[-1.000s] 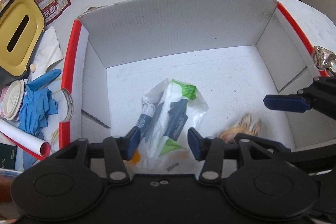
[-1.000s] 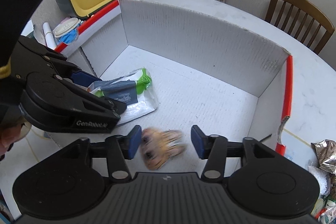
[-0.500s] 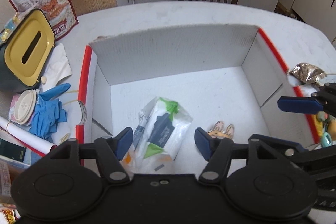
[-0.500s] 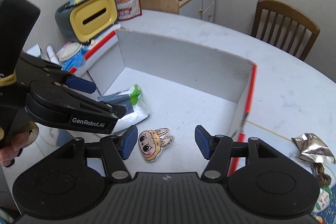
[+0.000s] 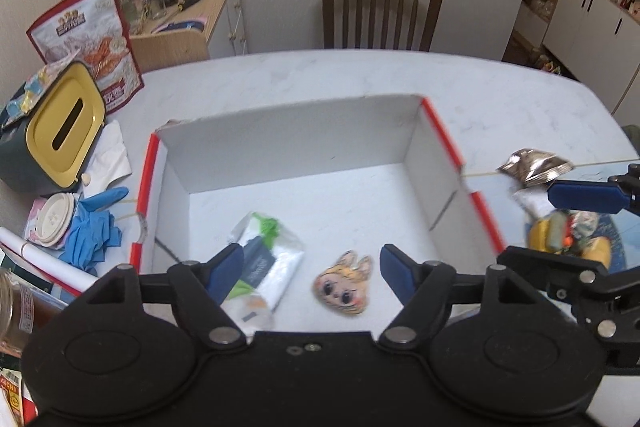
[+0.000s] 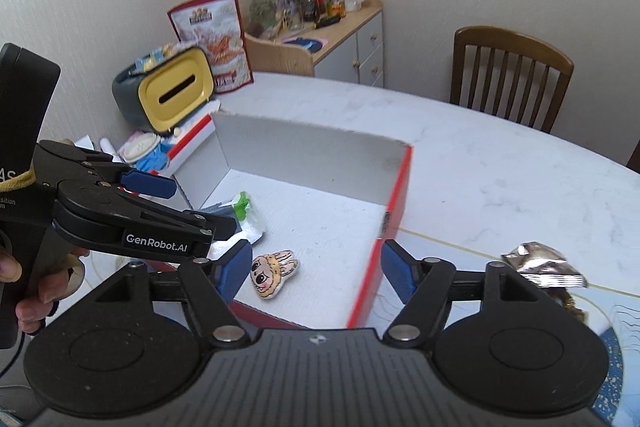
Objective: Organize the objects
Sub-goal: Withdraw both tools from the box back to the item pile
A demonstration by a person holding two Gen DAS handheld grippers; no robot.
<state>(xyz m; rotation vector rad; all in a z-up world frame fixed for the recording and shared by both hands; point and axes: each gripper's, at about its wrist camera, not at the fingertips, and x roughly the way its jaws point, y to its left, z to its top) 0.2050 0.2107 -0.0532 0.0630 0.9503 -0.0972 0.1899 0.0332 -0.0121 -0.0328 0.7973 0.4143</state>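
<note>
White box (image 5: 288, 135) near wall hidden | left tongs (image 5: 310, 267) spread, empty | right tongs (image 6: 316, 269) spread, empty

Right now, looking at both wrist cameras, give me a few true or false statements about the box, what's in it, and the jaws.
1. The white box holds two things, a wipes packet and a bunny-face charm. True.
2. The charm lies on the table outside the box. False: it lies on the box floor, right of the packet.
3. The left gripper has its jaws open and holds nothing. True.
4. The right gripper is clamped on the crumpled foil wrapper. False: its jaws are open, and the wrapper lies on the table outside the box.
5. The blue gloves are inside the box. False: they lie outside its left wall.
</note>
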